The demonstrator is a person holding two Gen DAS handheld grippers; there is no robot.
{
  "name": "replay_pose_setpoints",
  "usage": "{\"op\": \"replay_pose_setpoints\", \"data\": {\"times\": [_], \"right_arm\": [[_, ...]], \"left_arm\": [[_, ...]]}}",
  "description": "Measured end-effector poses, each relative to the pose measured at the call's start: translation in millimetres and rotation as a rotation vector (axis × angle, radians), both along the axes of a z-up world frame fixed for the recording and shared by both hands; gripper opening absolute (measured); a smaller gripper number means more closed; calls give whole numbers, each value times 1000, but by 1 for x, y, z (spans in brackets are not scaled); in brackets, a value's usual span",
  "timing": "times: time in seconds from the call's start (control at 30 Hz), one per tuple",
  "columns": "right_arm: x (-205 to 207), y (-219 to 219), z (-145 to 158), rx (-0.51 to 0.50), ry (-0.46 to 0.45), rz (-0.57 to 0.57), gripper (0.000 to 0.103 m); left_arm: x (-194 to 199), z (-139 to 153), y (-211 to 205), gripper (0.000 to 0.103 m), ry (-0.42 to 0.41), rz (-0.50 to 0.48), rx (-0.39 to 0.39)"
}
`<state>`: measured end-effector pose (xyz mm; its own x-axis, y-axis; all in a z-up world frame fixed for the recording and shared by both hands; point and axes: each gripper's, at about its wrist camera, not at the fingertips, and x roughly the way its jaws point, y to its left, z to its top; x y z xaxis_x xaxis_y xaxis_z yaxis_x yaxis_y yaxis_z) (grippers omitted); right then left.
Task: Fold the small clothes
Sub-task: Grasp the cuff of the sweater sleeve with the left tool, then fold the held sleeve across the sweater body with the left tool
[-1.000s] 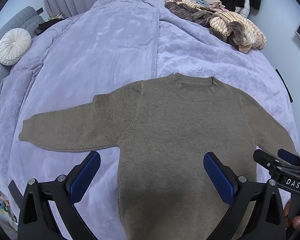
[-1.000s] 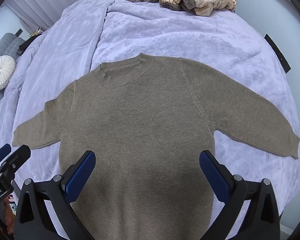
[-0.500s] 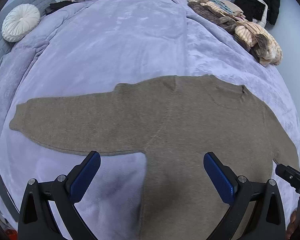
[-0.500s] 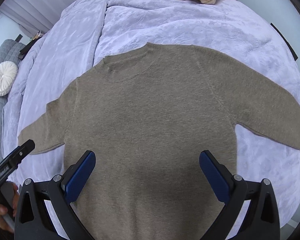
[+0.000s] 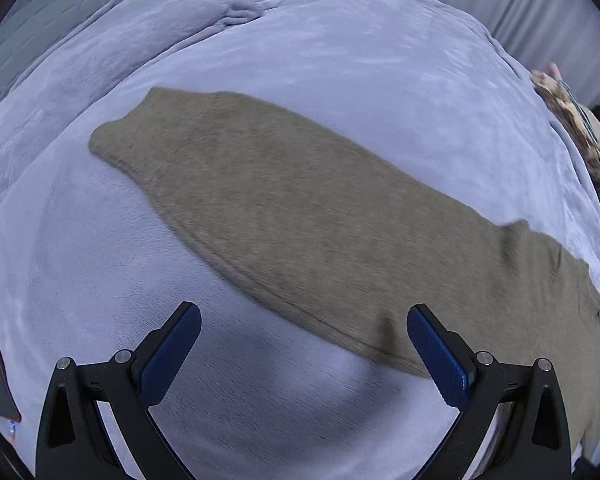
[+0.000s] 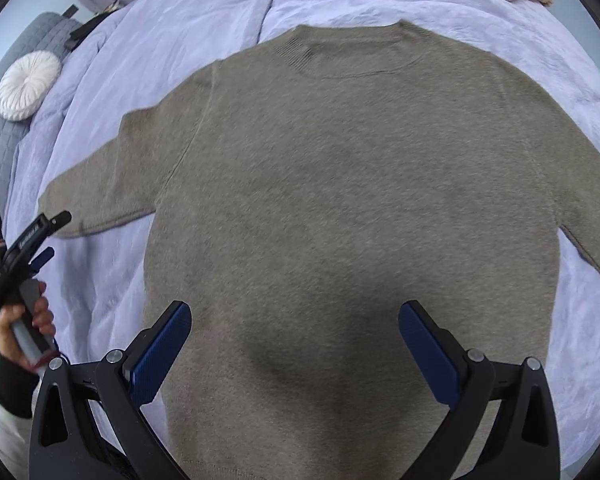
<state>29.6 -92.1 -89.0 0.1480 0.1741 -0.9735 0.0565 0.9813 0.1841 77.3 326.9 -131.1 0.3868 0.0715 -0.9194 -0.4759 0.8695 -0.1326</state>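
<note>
Lying ahead of both fingers: sweater (image 6: 352, 184).

A matt, fuzzy knit was seen in the sweater (image 6: 340, 184), laid on a plush, faintly sheened blanket (image 5: 340, 60). The gripper pads (image 5: 436, 354) were finely textured (on matt black, seemingly plastic arms).

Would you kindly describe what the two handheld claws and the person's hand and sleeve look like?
Both the left claw and the right claw have black angular frames with silver screws and ribbed blue pads. In the right wrist view, the left claw shows white lettering, too blurred to read, on a grey handle with a red band. The hand is bare, above a dark cuff.
</note>
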Motion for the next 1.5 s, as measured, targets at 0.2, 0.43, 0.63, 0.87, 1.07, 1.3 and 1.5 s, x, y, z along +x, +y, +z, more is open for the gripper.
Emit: {"op": "replay_pose_setpoints", "data": {"times": [0.2, 0.43, 0.63, 0.87, 1.07, 1.3, 1.5], "right_arm": [[0, 13, -5, -7, 23, 35, 103], [-6, 8, -1, 3, 16, 27, 103], [-12, -13, 3, 26, -5, -24, 103], [-22, -54, 9, 60, -29, -118, 103], [-33, -102, 6, 77, -43, -235, 103], [-48, -152, -10, 64, -11, -339, 103], [-36, -163, -12, 11, -19, -298, 103]], "left_arm": [[13, -19, 35, 97, -53, 109, -52], [25, -4, 43, 9, -172, 97, -163], [36, 63, -15, 9, -343, -89, -164], [63, 130, -174, 9, -468, -475, -194], [78, 93, -329, 9, -330, -760, -180], [53, 16, -413, 44, -105, -974, -33], [33, 43, -372, 66, -171, -926, -17]]}}
